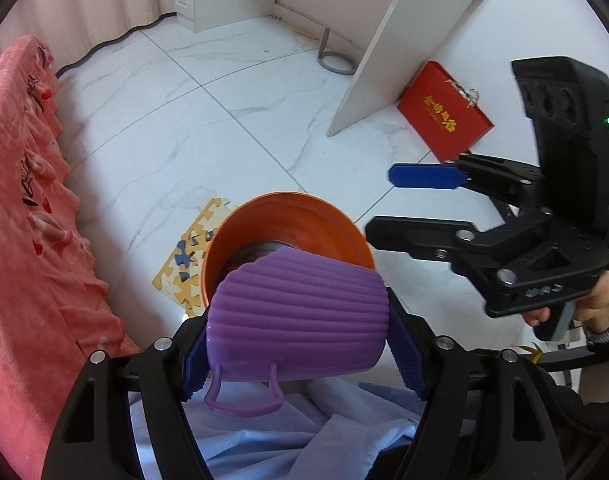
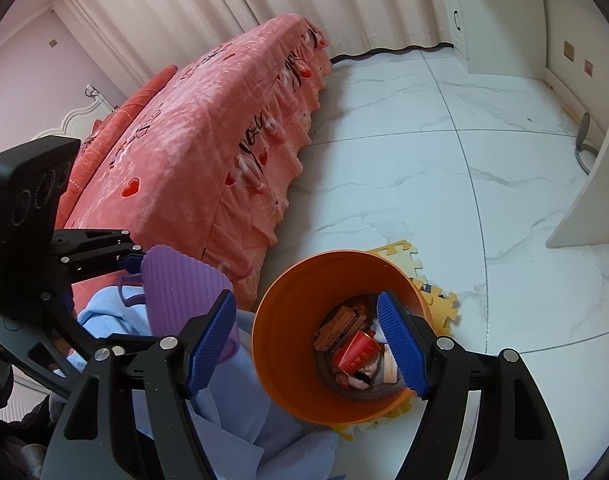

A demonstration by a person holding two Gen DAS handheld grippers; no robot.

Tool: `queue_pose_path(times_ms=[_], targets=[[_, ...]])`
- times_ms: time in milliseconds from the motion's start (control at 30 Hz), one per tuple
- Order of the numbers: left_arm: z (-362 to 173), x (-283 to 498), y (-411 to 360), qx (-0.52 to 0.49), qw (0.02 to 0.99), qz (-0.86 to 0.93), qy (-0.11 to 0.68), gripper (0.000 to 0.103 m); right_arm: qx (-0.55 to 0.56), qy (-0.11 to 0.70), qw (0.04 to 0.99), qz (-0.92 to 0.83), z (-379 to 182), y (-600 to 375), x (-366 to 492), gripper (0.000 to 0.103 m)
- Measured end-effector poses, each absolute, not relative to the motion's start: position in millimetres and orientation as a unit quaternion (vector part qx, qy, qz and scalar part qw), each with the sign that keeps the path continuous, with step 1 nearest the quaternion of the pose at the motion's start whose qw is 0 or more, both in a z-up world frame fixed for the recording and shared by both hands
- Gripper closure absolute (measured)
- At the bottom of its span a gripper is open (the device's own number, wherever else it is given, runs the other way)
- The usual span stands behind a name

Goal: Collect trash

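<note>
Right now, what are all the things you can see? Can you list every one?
Small basket: one, purple, ribbed, tipped on its side in the left gripper.
Bin: one, orange, on the floor, trash inside.
Trash: several pieces, red and brown boxes, at the bin's bottom.
Foam mat: one, yellow, under the bin.
Cloth: one, light blue, beside the bin.
Bed cover: one, pink, left of the floor.
Red box: one, by the white desk panel.
Left gripper: shut on the small basket.
Right gripper: open, empty, over the bin.
</note>
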State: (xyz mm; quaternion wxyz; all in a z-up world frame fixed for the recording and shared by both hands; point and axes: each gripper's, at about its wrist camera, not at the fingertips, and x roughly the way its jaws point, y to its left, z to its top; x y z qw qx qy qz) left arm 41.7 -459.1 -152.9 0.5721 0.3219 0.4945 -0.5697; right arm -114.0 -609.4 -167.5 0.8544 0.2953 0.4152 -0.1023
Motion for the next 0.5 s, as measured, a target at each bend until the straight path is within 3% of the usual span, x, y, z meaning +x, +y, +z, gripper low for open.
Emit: queue_pose_path(times_ms=[100, 500], targets=[[-152.9, 44.2, -463.1, 0.323, 0.582, -0.562, 0.490, 0.015, 0.296, 0.414, 0.854, -0.104, -167.0, -610.1, -114.9, 0.030], [-144.0, 50.8, -454.8, 0.312, 0.605, -0.546, 0.488, 0.014, 0.291, 0.409, 0.859, -0.097, -156.4, -603.4, -111.8, 0.030]])
